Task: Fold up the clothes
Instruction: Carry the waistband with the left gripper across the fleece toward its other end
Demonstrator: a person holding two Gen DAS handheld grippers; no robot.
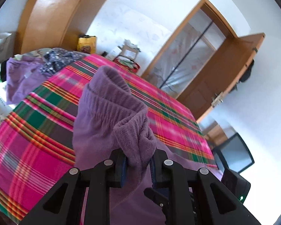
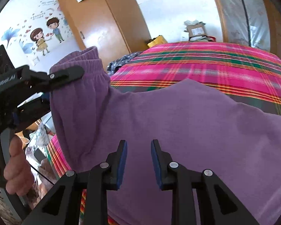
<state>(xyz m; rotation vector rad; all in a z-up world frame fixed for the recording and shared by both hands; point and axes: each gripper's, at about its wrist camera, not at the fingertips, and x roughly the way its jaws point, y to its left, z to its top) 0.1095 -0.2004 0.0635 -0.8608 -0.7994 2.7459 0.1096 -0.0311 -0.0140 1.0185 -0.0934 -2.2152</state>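
A purple fleece garment [image 1: 106, 112] with an elastic waistband hangs lifted over the pink plaid bed cover [image 1: 37, 140]. My left gripper [image 1: 137, 161] is shut on a bunched fold of it near the waistband. In the right wrist view the same garment [image 2: 178, 123] spreads wide, one end resting on the bed cover [image 2: 206, 63]. The left gripper [image 2: 65, 88] clamps its waistband at the upper left, held by a person's hand [image 2: 15, 161]. My right gripper [image 2: 139, 161] stands open just over the cloth, blue pads [image 2: 121, 161] apart with nothing pinched between them.
A pile of purple and blue flowered clothes [image 1: 37, 69] lies at the bed's far left corner. Behind the bed are a wooden wardrobe [image 1: 46, 15], a yellow bag [image 1: 86, 44], cardboard boxes [image 1: 129, 52] and an open wooden door [image 1: 224, 78]. A dark screen [image 1: 234, 153] stands by the bed's right side.
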